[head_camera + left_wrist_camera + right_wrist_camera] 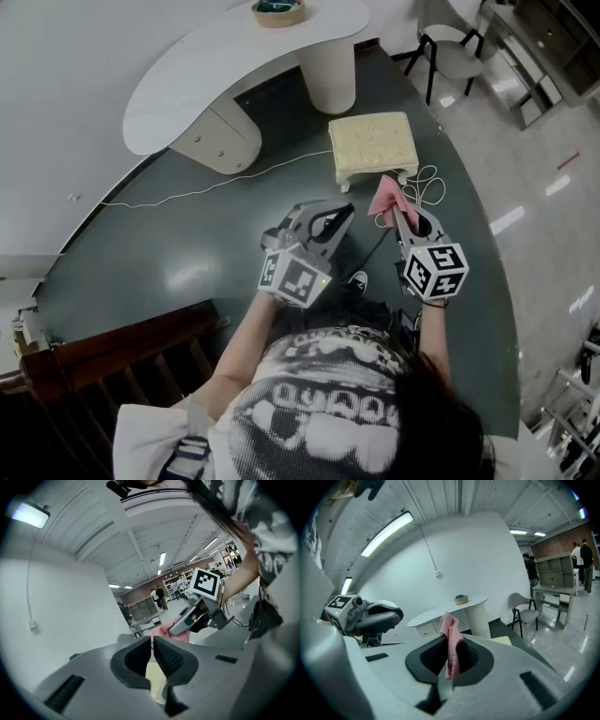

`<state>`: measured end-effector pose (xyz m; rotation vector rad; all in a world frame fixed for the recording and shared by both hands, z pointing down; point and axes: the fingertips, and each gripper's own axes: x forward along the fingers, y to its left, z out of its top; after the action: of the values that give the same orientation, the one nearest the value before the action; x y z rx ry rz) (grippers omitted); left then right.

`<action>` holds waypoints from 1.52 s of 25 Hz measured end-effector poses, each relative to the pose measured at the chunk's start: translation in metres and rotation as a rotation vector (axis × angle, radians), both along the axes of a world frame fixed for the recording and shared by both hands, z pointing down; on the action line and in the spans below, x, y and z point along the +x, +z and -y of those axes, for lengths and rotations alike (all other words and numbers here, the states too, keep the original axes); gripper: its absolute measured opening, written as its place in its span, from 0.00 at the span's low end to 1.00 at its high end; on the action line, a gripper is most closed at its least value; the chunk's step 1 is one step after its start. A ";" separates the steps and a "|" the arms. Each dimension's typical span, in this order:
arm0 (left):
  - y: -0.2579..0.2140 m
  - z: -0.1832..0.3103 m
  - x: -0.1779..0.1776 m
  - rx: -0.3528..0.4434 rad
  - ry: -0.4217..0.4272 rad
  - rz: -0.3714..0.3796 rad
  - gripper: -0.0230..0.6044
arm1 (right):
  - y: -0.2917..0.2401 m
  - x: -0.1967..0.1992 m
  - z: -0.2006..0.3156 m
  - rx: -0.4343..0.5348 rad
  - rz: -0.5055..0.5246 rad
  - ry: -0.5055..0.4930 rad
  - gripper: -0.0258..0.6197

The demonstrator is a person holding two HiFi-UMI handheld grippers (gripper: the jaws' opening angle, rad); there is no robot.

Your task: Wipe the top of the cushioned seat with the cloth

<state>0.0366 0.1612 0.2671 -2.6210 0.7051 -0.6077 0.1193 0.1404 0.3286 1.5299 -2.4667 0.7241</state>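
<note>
Pink cloth [451, 645] hangs pinched between the jaws of the right gripper [397, 216], which are closed on it. A loose fold stands up above the jaws, and in the head view the cloth spreads out past their tips. It is held in the air, near the near right corner of the cushioned seat [372, 141] and apart from it. The seat is a low square stool with a pale yellow top and short white legs, standing on the dark green floor [187, 253] ahead of the person. The left gripper [339, 219] is raised just left of the right one. Its jaws are drawn together with only a thin slit between them and nothing in it. A white cable [197, 191] runs across the floor from the left and ends in loops by the stool. Farther off stands a curved white table [187, 75] with a small bowl [278, 11] on it, and a grey chair [455, 56] stands at the far right.
</note>
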 end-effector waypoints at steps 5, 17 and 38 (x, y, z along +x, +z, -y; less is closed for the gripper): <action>0.003 0.042 0.002 0.014 0.029 0.004 0.06 | 0.004 -0.004 0.038 -0.008 -0.014 -0.006 0.05; 0.025 0.178 -0.020 -0.003 0.111 0.027 0.06 | 0.041 -0.032 0.169 -0.105 -0.066 -0.009 0.05; 0.098 0.293 -0.078 -0.112 0.058 0.011 0.06 | 0.163 -0.073 0.337 -0.269 -0.243 -0.203 0.05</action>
<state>-0.0419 -0.1319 0.3649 -2.7279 0.6051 -0.6622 0.0459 -0.1966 0.4911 1.1760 -2.2015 0.7482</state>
